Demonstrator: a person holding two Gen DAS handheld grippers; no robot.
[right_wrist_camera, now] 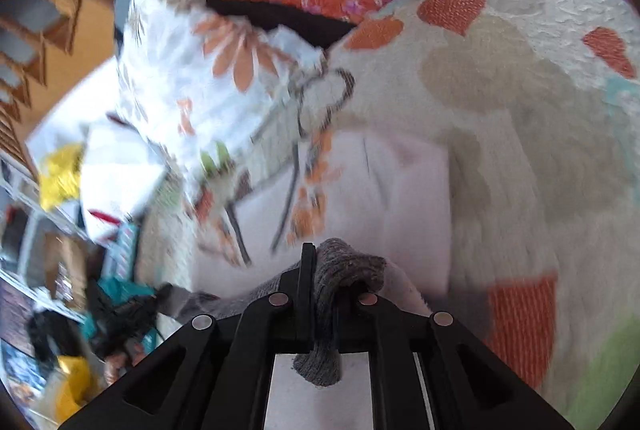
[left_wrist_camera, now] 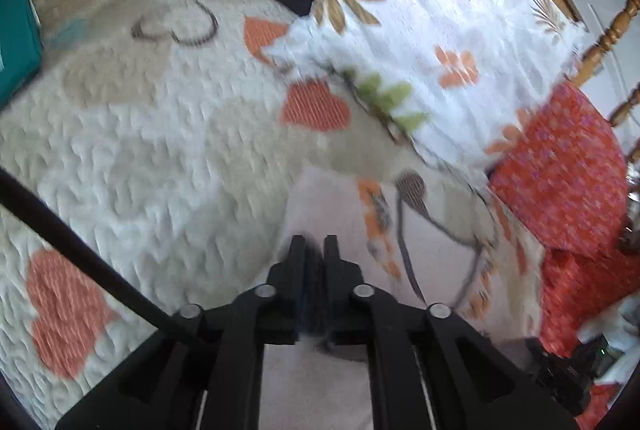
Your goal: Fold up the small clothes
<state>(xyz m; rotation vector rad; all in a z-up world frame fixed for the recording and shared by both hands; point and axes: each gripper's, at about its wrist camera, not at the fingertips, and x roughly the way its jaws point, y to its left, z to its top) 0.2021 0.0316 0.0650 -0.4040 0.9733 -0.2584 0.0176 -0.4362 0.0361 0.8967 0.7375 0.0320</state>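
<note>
A small pale pink garment (left_wrist_camera: 332, 206) with an orange and grey print lies on the heart-patterned quilt (left_wrist_camera: 160, 134). My left gripper (left_wrist_camera: 314, 244) is shut on its near edge, with dark fabric pinched between the fingers. In the right wrist view the same pale garment (right_wrist_camera: 408, 190) lies ahead. My right gripper (right_wrist_camera: 320, 254) is shut on its grey knitted cuff (right_wrist_camera: 344, 266), which bulges over the right finger and hangs down between the jaws. Both views are motion-blurred.
A white floral pillow (left_wrist_camera: 440, 10) and an orange-red flowered cloth (left_wrist_camera: 568, 166) lie at the right of the quilt. A teal box (left_wrist_camera: 16, 30) sits at the left edge. Wooden chair spindles (left_wrist_camera: 612, 30) stand beyond. Cluttered floor items (right_wrist_camera: 80, 270) lie left of the bed.
</note>
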